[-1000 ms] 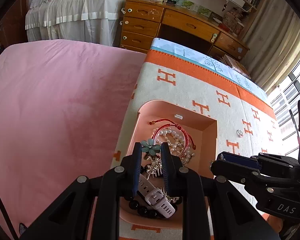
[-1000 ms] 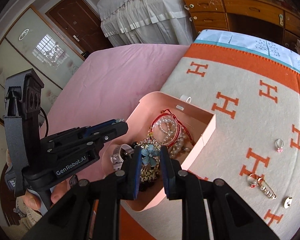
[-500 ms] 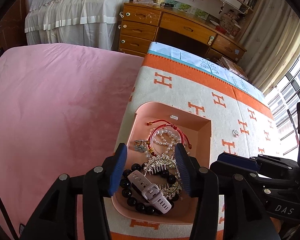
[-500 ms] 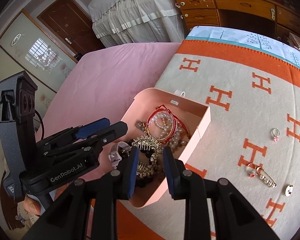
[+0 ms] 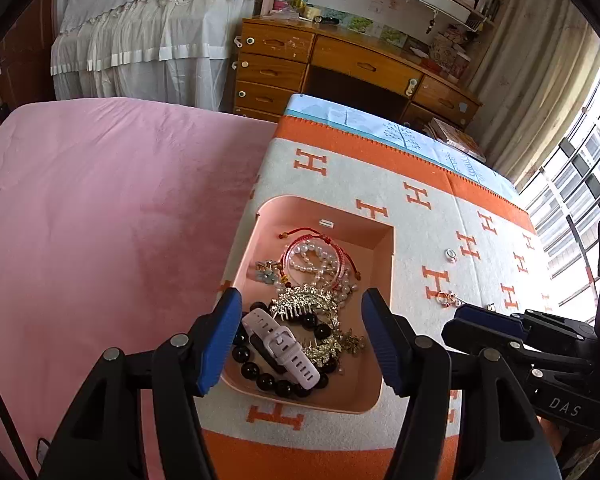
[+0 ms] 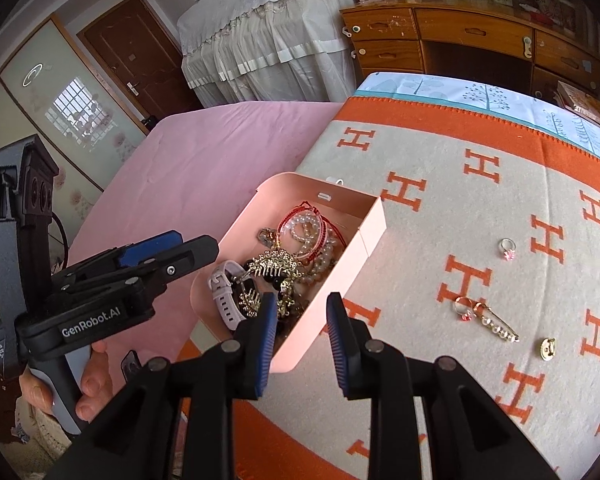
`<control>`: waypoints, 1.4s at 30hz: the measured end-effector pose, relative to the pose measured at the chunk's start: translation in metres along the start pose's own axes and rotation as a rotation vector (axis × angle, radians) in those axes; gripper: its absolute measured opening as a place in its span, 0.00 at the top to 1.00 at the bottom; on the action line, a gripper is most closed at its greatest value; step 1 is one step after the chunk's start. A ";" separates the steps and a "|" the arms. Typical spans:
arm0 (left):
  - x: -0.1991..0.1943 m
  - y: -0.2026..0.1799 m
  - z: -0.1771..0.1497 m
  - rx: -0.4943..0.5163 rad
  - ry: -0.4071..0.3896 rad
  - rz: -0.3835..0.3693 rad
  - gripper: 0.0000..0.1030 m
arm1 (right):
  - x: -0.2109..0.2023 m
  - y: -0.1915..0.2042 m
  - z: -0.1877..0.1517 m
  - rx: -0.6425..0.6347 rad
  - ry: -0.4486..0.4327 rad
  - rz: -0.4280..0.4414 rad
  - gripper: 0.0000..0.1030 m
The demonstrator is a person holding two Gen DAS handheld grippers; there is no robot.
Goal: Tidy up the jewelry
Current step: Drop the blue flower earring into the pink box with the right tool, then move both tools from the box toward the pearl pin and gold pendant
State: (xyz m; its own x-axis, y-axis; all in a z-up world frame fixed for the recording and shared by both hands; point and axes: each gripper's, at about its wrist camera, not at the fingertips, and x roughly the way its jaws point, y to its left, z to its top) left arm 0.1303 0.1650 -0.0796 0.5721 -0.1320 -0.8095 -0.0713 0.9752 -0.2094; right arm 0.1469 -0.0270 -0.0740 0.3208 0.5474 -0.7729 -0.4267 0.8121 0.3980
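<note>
An open pink box sits on the H-patterned blanket. It holds a white watch, a gold comb, pearl and red cord bracelets, black beads and a blue flower piece. My left gripper hovers over the box's near end, its jaws opening with nothing pressed between them. My right gripper is open above the box's near right corner, holding nothing. A pink-stone ring, gold earrings with a pin and a gold stud lie loose on the blanket.
A pink bedspread lies left of the blanket. A wooden desk with drawers and a white draped bed stand behind. A hand holds the left gripper's handle at the lower left of the right wrist view.
The blue flower piece that sat between the jaws now lies in the box. Both grippers have opened and drawn back and up from the box.
</note>
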 end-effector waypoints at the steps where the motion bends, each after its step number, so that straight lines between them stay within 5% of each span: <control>1: -0.001 -0.003 -0.001 0.007 0.001 -0.002 0.41 | -0.005 -0.002 -0.003 0.001 -0.009 -0.004 0.75; 10: -0.020 -0.038 -0.008 0.086 -0.027 -0.027 0.41 | -0.057 -0.025 -0.021 0.011 -0.124 -0.081 0.75; 14: -0.030 -0.056 -0.007 0.118 -0.049 -0.039 0.28 | -0.079 -0.039 -0.023 0.027 -0.182 -0.112 0.75; 26: -0.035 -0.112 0.004 0.194 -0.067 -0.063 0.27 | -0.127 -0.087 -0.022 0.109 -0.291 -0.147 0.75; 35: 0.003 -0.156 0.009 0.212 0.006 -0.080 0.27 | -0.113 -0.136 -0.035 0.173 -0.235 -0.160 0.75; 42: 0.042 -0.176 0.013 0.216 0.063 -0.068 0.27 | -0.074 -0.166 -0.050 0.126 -0.106 -0.196 0.75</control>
State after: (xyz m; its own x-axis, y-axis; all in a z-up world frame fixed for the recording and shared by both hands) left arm 0.1771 -0.0097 -0.0693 0.5174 -0.2025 -0.8315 0.1460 0.9782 -0.1474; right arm 0.1513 -0.2123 -0.1071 0.4765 0.3897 -0.7881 -0.2411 0.9200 0.3091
